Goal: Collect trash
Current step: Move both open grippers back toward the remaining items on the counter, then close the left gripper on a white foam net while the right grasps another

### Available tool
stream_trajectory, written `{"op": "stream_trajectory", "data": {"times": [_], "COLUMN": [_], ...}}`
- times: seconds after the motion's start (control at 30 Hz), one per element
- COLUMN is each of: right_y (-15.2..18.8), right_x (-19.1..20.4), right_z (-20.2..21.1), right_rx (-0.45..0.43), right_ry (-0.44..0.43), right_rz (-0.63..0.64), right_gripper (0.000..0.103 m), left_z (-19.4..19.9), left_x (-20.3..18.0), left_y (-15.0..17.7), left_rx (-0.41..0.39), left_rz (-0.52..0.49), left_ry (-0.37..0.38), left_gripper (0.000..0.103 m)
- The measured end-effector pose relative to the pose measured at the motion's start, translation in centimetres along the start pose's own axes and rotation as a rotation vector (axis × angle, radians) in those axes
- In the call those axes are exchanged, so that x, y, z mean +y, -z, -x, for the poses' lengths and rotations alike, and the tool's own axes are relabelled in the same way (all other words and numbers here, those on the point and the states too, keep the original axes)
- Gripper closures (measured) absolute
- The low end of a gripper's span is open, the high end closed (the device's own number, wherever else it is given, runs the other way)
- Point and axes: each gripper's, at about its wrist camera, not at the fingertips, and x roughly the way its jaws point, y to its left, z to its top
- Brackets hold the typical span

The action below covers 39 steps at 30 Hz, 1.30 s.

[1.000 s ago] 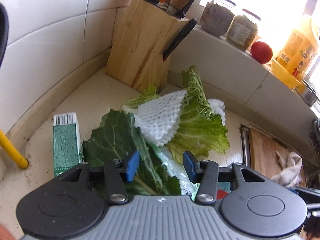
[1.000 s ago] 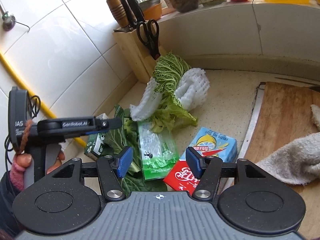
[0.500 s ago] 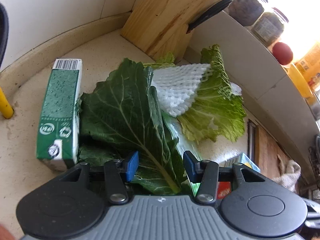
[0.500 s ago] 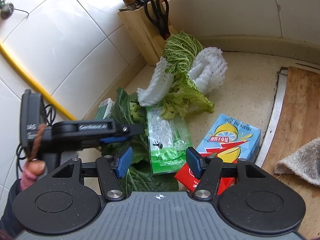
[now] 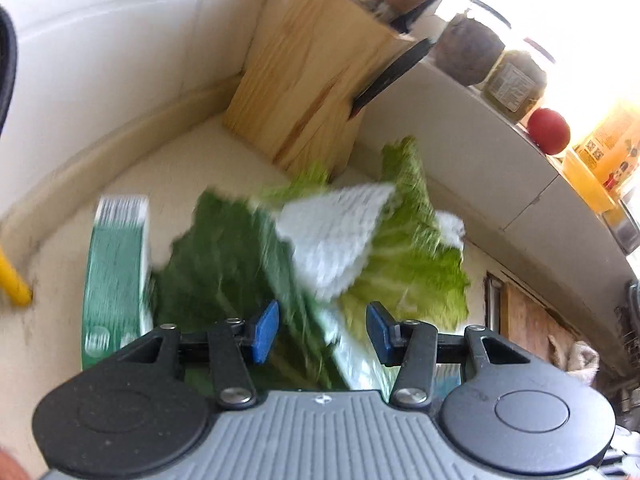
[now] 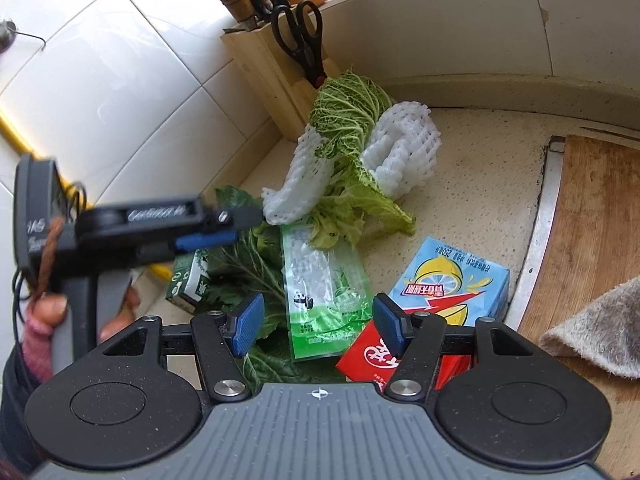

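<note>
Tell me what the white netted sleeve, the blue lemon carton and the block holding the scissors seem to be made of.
White netted sleeve: looks like soft foam mesh, matte, with a puffy open lattice.
Blue lemon carton: probably coated paperboard, with crisp folded edges and a slightly glossy print.
Knife block: pale unpainted wood, its grain showing.

Right tool (image 6: 318, 322) open above green packet (image 6: 324, 286), left tool (image 6: 224, 226) over leaves (image 6: 244, 264)

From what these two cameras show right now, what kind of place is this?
Most likely a home kitchen counter. A wooden knife block with scissors stands in the tiled corner, a wooden cutting board lies beside it, and jars sit on the ledge above cabbage leaves and cartons.
</note>
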Motion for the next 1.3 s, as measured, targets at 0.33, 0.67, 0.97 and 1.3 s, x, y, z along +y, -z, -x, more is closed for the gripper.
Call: {"op": "stream_trajectory", "data": {"times": [0.33, 0.67, 0.97, 1.3], "right_y": [-0.9, -6.4, -10.1, -9.8], "right_x": [-0.6, -4.4, -9.2, -9.6], "right_z": [0.8, -0.6, -8.0, -6.9], "right_rx": [-0.031, -0.116, -0.044, -0.064], "right_ry": [0.034, 0.099, 0.035, 0.008], "right_rz": [-0.001, -0.05, -0.244, -0.26], "right_gripper": [0.033, 0.036, 0.055, 0.08], "left_z": [-5.8, -8.3, -7.0, -5.2], "left_x": [-3.5, -3.5, -1.7, -0.4], "left_y": [-2.7, -3.7, -4.4, -5.2], "left_rx": [-0.007, 0.029, 0.033, 0.019], "left_rz": [-0.288, -0.355, -0.28, -0.158], "left_ry": [-0.121, -0.123, -0.076, -0.005], "left_gripper": [0.059, 0.085, 0.092, 0.092]}}
